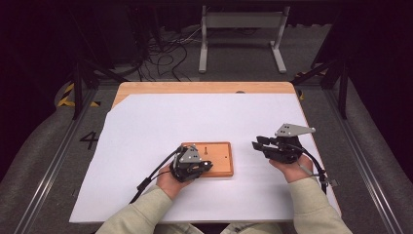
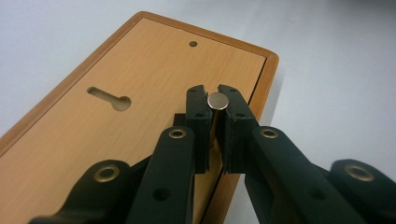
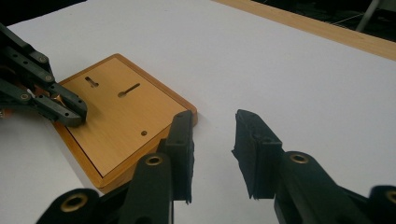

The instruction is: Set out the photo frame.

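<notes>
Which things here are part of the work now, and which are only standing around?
In use:
- wooden board, lying flat on the white sheet
- small metal pin, clamped in the left tool over the board
- right tool, open, beside the board

Not in use:
- white metal stand behind the table
- cables on the floor

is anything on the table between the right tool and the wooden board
Nothing visible does. The right tool is open beside the wooden board, with only bare white table cover between them. The left tool, gripping a small metal pin, is over the board's far side.

The left gripper (image 1: pixel 204 165) rests over the wooden board (image 1: pixel 219 158) on white paper (image 1: pixel 146 131); the right gripper (image 1: pixel 256 145) hovers beside it.
</notes>
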`<state>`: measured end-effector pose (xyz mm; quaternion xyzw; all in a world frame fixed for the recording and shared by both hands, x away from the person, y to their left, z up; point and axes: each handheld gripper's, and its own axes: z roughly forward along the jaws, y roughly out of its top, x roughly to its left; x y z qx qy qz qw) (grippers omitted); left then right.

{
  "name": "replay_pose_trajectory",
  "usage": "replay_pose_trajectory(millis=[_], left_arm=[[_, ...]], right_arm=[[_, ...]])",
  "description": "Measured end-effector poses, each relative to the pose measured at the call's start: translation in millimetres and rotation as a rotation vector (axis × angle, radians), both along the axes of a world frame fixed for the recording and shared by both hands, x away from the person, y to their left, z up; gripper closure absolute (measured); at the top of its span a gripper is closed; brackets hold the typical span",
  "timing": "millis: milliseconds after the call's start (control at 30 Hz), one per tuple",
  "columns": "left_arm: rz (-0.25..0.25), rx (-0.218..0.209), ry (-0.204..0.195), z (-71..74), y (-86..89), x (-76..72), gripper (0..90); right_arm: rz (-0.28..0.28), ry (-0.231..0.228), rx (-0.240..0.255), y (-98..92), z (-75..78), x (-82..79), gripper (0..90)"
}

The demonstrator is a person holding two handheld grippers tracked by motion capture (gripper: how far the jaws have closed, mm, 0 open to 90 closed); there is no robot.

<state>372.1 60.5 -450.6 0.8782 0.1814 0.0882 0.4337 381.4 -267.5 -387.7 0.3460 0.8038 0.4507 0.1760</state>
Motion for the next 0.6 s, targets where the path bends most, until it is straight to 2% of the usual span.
replay_pose_trajectory(millis=[67, 167, 367, 433, 467, 500, 600], left_arm=[[-0.002, 0.001, -0.007, -0.2, -0.1, -0.4, 83.6], [-0.004, 0.023, -0.039, 0.1, -1.2, -3.2, 83.6], [-0.021, 0.061, -0.116, -0.2, -2.5, -9.0, 83.7], [-0.033, 0.080, -0.157, -0.2, -3.3, -12.7, 83.7], [-0.033, 0.080, -0.157, -0.2, -3.3, -12.7, 83.7], [-0.040, 0.092, -0.180, -0.3, -3.3, -14.8, 83.7], [-0.051, 0.106, -0.216, -0.6, -3.5, -18.1, 83.7]], right_arm=[[-0.001, 0.000, -0.002, 0.1, -0.2, 0.1, 67.6], [-0.001, 0.001, -0.001, 0.2, -0.4, 0.2, 67.6], [0.005, 0.003, -0.002, 1.3, -0.8, -0.1, 67.7], [0.007, 0.003, -0.003, 1.4, -0.8, -0.2, 67.7], [0.007, 0.003, -0.003, 1.4, -0.8, -0.2, 67.7], [0.006, 0.002, -0.003, 1.4, -0.5, -0.4, 67.7], [0.008, 0.001, -0.003, 1.8, -0.3, -0.7, 67.7]])
